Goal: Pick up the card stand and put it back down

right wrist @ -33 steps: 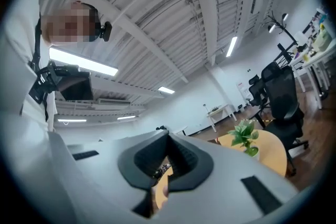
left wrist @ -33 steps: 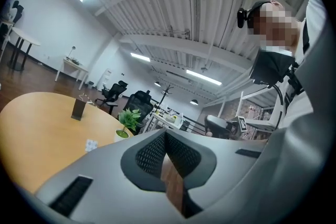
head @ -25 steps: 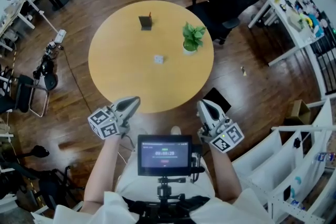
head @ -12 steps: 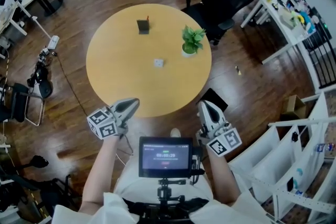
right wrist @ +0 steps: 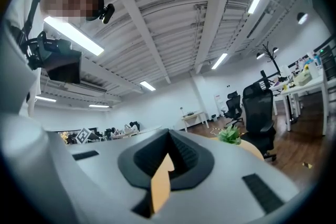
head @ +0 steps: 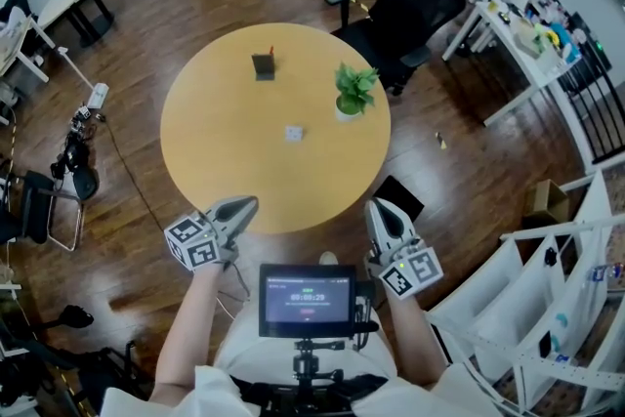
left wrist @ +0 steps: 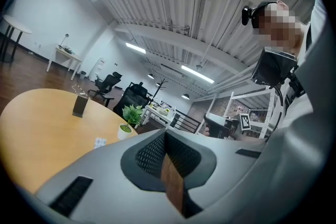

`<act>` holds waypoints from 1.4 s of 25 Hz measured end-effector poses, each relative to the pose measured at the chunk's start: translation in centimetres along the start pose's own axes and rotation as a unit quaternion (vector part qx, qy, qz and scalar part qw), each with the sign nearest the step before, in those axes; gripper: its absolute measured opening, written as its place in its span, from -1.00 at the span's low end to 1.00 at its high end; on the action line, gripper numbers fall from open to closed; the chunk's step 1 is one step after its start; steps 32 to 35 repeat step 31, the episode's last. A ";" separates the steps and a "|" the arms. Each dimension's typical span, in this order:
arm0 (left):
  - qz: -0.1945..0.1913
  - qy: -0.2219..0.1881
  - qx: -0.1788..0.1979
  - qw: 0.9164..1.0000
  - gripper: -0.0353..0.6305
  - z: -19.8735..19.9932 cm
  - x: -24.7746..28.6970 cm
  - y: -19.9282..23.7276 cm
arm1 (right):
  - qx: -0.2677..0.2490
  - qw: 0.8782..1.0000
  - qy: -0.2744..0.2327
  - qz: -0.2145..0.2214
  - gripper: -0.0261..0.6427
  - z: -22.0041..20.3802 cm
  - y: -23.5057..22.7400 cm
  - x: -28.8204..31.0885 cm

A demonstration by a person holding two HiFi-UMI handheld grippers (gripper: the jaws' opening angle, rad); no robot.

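1. Looking down in the head view, you hold the left gripper (head: 246, 205) and the right gripper (head: 377, 208) at the near edge of the round table (head: 210, 166). The card stand (head: 264, 65) stands upright on the far side, left of the potted plant (head: 352, 91) and well apart from both tools.
2. In the left gripper view your jaws are clenched on nothing. The card stand (left wrist: 80, 105) shows far off to the left.
3. In the right gripper view your jaws are pressed together and empty. The plant (right wrist: 230, 135) shows beyond them.

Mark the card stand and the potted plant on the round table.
card stand (head: 263, 66), head view, its dark front face.
potted plant (head: 354, 85), head view, its green leaves.
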State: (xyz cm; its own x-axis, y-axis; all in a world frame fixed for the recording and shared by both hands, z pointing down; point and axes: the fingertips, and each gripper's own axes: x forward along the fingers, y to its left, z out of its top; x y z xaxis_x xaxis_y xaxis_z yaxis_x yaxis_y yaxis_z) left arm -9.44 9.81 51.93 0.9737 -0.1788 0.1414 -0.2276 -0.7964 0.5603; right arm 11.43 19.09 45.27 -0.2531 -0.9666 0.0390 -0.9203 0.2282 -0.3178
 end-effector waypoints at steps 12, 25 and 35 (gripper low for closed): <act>0.002 0.016 -0.005 1.000 -0.89 -0.2 2.7 0.2 | -0.049 0.999 -0.006 -0.022 -0.91 0.5 -2.1 0.0; -0.177 0.052 0.012 0.983 -0.89 1.0 6.8 -6.1 | -0.016 0.999 -0.015 -0.031 -0.91 0.0 -5.4 -2.8; -0.314 0.061 -0.053 0.946 -0.89 0.7 4.4 -14.6 | 0.000 1.000 0.013 -0.023 -0.91 -0.4 -7.2 -6.5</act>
